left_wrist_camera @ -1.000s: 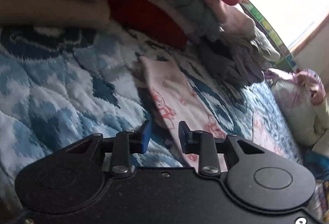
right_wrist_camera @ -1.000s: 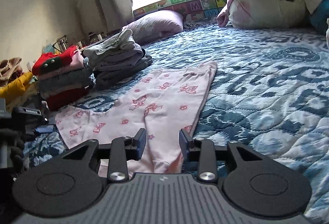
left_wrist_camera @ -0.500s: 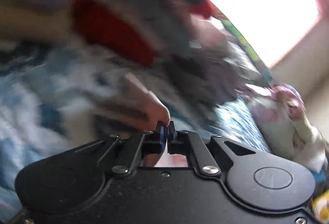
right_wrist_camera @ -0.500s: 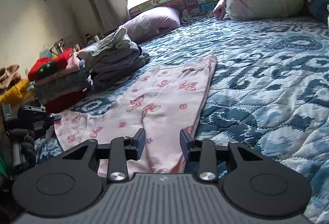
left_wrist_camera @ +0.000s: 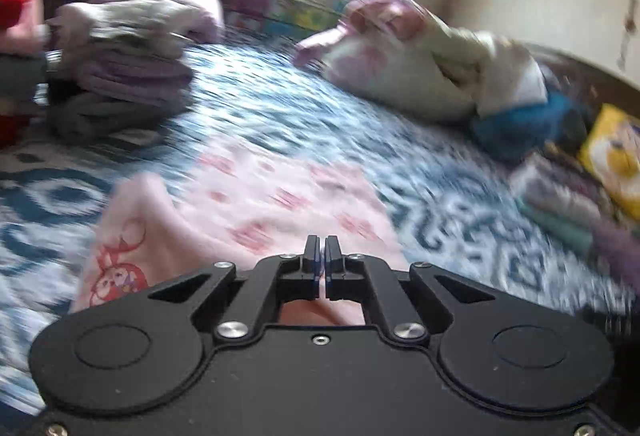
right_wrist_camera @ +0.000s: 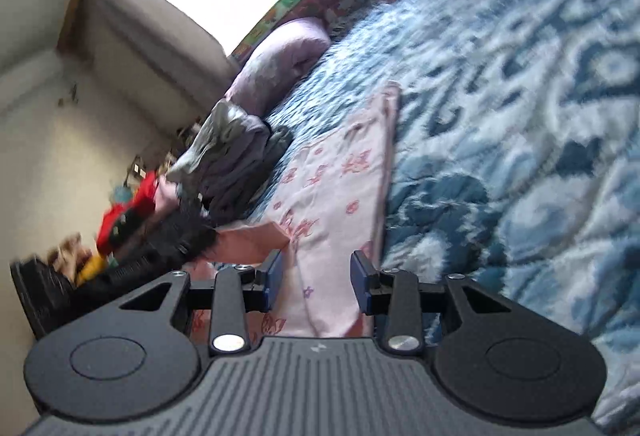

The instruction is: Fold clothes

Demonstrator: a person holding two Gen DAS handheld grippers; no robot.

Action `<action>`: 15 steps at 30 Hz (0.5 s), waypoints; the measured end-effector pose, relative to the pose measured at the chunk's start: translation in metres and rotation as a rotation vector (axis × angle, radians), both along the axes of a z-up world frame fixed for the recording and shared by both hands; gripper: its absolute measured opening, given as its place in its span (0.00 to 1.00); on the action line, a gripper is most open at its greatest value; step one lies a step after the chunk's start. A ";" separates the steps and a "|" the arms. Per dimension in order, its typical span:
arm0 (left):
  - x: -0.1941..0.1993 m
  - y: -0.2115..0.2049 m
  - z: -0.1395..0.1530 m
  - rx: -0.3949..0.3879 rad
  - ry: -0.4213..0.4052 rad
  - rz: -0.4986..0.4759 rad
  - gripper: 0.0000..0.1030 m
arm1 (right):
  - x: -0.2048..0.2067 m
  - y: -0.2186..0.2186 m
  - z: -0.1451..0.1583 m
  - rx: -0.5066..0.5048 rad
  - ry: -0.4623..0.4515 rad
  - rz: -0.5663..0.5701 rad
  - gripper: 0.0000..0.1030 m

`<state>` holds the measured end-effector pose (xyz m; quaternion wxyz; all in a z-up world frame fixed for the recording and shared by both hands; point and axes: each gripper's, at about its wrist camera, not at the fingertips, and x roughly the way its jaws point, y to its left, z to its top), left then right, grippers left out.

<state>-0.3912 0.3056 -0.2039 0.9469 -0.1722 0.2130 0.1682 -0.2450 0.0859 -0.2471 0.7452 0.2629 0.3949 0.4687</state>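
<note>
the left gripper [left_wrist_camera: 321, 254], fingers pinching the pink printed cotton trousers [left_wrist_camera: 256, 204], may lose that thin edge if tugged, while the right gripper [right_wrist_camera: 316, 286] stays spread.

Left wrist cam sits low behind the left gripper [left_wrist_camera: 321, 250], facing across the bed. Right wrist cam rolled sideways behind the right gripper [right_wrist_camera: 316, 282]. Both share the pink garment [left_wrist_camera: 280, 196] ahead.

My left gripper [left_wrist_camera: 321, 256], open a second ago, now pinches shut on the pink trousers [left_wrist_camera: 256, 204], and one end is lifted and doubled over the rest, where it lay flat before. My right gripper [right_wrist_camera: 316, 282] has rolled sideways, jaws parted, over the trousers' other end.
</note>
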 end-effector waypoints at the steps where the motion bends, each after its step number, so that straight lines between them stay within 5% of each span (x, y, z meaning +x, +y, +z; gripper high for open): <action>1: 0.005 -0.008 -0.003 0.012 0.012 -0.018 0.00 | 0.004 -0.003 -0.003 0.014 0.027 -0.012 0.39; 11: 0.000 -0.039 -0.004 0.129 0.055 -0.071 0.00 | 0.023 -0.008 -0.023 0.120 0.199 -0.016 0.39; 15: -0.026 -0.018 0.011 0.065 0.004 -0.032 0.02 | 0.018 0.009 -0.019 0.097 0.180 0.027 0.39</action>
